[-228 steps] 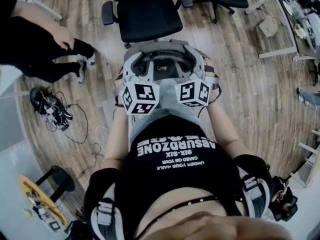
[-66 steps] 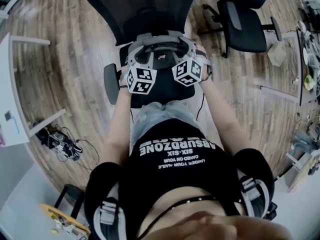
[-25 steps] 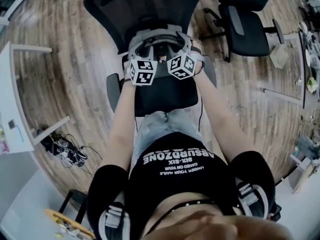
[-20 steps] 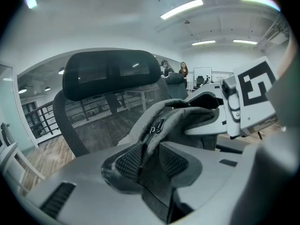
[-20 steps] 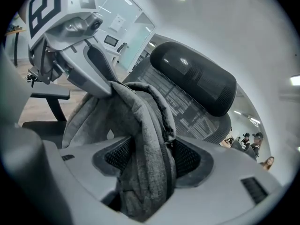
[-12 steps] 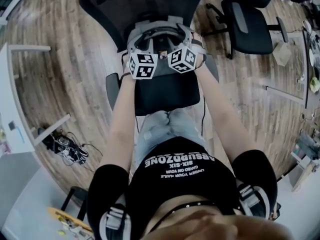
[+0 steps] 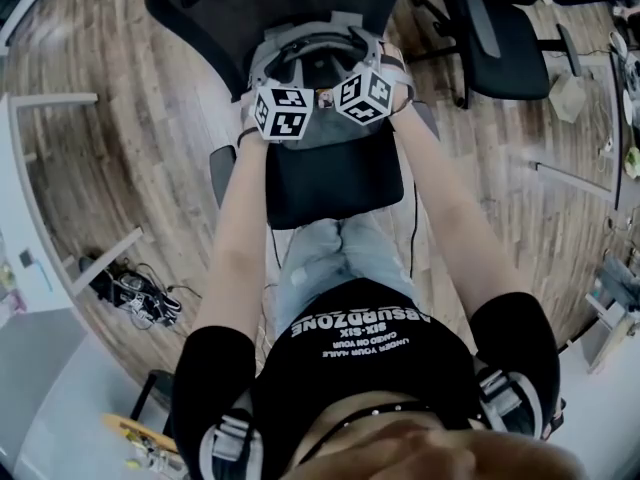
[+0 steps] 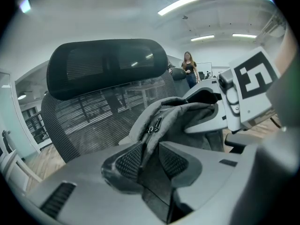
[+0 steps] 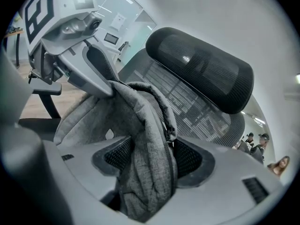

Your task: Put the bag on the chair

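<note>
A grey fabric bag (image 7: pixel 318 136) hangs between my two grippers above the seat (image 7: pixel 335 183) of a black mesh office chair, close to its backrest (image 7: pixel 270 8). In the left gripper view my left gripper (image 8: pixel 149 161) is shut on a thin fold of the bag (image 8: pixel 183 114) beside its zip. My right gripper (image 9: pixel 151 156) has a thick bunch of the bag (image 9: pixel 140 121) between its pads; its jaws are opening, and the cloth still fills the gap. The chair's headrest (image 9: pixel 201 67) rises just behind the bag. The bag's underside is hidden.
A second black office chair (image 7: pixel 500 28) stands at the right on the wooden floor. A tangle of cables (image 7: pixel 135 293) lies at the left beside a white desk (image 7: pixel 20 218). People stand far off (image 8: pixel 189 67).
Both grippers have carried the bag farther over the seat toward the backrest. Nine seconds ago the chair stood well ahead of me; it is now directly under the bag.
</note>
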Action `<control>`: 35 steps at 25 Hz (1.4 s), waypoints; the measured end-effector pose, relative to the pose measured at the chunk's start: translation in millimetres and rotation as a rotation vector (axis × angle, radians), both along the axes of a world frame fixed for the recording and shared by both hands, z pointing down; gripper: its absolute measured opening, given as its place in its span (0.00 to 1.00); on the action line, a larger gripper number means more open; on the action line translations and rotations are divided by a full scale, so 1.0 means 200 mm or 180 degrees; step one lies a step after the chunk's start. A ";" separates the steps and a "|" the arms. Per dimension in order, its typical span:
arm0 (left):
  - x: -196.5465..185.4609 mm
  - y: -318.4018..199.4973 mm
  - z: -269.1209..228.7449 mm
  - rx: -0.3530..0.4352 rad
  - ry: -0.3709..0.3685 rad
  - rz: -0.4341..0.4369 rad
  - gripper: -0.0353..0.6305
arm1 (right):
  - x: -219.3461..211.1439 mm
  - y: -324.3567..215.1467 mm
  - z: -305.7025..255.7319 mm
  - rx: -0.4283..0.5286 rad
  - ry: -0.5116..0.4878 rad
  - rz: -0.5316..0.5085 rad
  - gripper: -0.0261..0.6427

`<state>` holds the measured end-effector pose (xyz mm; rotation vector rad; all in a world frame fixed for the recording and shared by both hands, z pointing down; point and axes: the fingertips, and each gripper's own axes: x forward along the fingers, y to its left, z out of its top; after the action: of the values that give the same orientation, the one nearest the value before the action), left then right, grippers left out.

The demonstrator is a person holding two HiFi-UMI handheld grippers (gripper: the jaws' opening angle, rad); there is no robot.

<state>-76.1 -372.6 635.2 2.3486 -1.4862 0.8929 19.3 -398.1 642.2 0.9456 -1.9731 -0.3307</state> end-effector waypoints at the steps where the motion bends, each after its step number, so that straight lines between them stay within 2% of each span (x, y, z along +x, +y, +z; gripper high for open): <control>1: 0.00 -0.01 0.01 0.0009 -0.0034 0.0016 0.23 | 0.00 -0.02 0.01 -0.0012 0.0008 0.0003 0.46; 7: -0.01 -0.08 0.07 0.0174 -0.0396 0.0207 0.23 | -0.02 -0.09 0.05 -0.0059 0.0024 -0.0032 0.47; 12: 0.00 -0.14 0.11 0.0113 -0.0356 0.0151 0.23 | -0.01 -0.14 0.08 -0.0111 0.0044 -0.0013 0.47; 21: 0.00 -0.22 0.16 -0.0026 -0.0398 0.0218 0.23 | -0.02 -0.19 0.11 -0.0127 0.0119 0.0018 0.47; 26: -0.01 -0.21 0.13 -0.0028 -0.0318 0.0133 0.23 | -0.02 -0.17 0.10 -0.0230 0.0099 0.0071 0.47; 31: -0.02 -0.14 0.03 0.0164 -0.0269 0.0118 0.23 | -0.01 -0.11 0.02 -0.0275 -0.0068 0.0177 0.50; 35: -0.01 -0.07 -0.06 0.0219 -0.0077 0.0035 0.23 | 0.01 -0.04 -0.07 -0.0237 -0.0328 0.0250 0.51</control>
<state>-77.4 -387.1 623.0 2.4049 -1.5383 0.8898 21.7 -405.3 627.7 1.0065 -2.0206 -0.1657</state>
